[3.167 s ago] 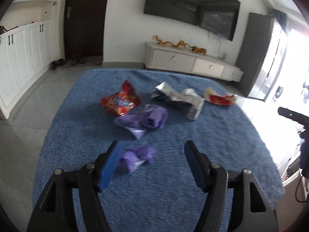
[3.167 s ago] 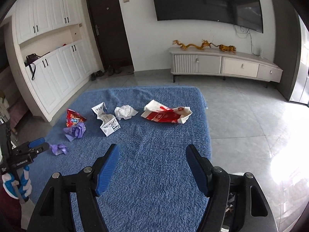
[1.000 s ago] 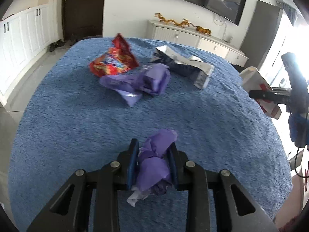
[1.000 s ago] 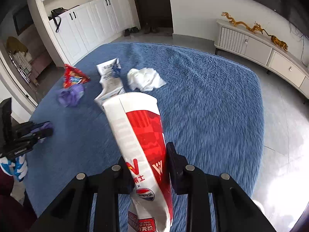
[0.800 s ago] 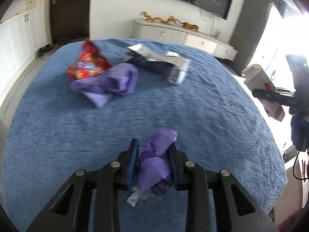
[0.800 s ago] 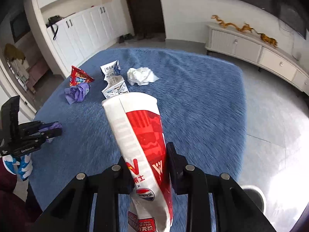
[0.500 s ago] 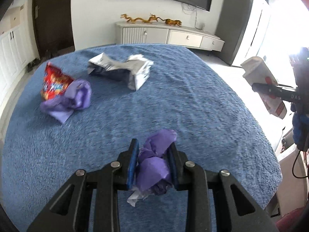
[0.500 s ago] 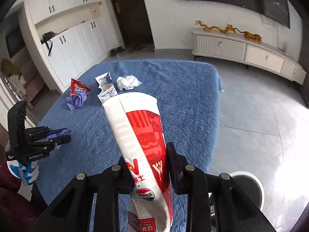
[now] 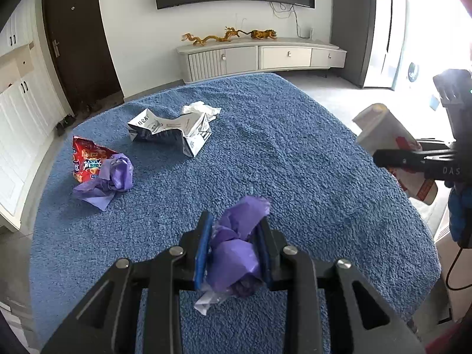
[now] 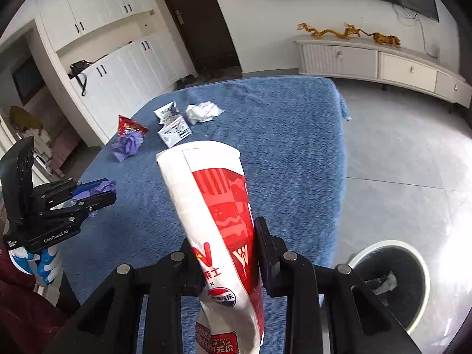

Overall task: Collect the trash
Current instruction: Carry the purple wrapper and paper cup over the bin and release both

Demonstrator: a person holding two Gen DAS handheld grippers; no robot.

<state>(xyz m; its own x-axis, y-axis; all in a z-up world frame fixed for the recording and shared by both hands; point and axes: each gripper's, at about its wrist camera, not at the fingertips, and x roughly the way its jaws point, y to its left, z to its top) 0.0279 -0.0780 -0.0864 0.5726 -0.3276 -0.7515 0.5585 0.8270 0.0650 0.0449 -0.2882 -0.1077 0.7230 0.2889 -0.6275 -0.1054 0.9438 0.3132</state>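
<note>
My left gripper [image 9: 233,246] is shut on a crumpled purple wrapper [image 9: 236,253] and holds it above the blue cloth-covered table [image 9: 295,162]. It also shows in the right wrist view [image 10: 97,190]. My right gripper [image 10: 228,253] is shut on a flattened red-and-white paper cup [image 10: 218,230], held past the table's right edge; the cup also shows in the left wrist view [image 9: 392,144]. On the table lie a red snack bag [image 9: 88,159], a second purple wrapper [image 9: 109,180], a crushed white carton [image 9: 174,131] and a white tissue [image 9: 200,107].
A round dark trash bin with a white rim [image 10: 389,283] stands on the grey floor at the lower right. A low TV cabinet [image 9: 259,57] runs along the far wall. White cupboards [image 10: 118,70] and a dark door [image 9: 76,50] stand to the left.
Both grippers closed on their items and lifted them. Both have since swung to the right; the trash bin has come further into the right wrist view.
</note>
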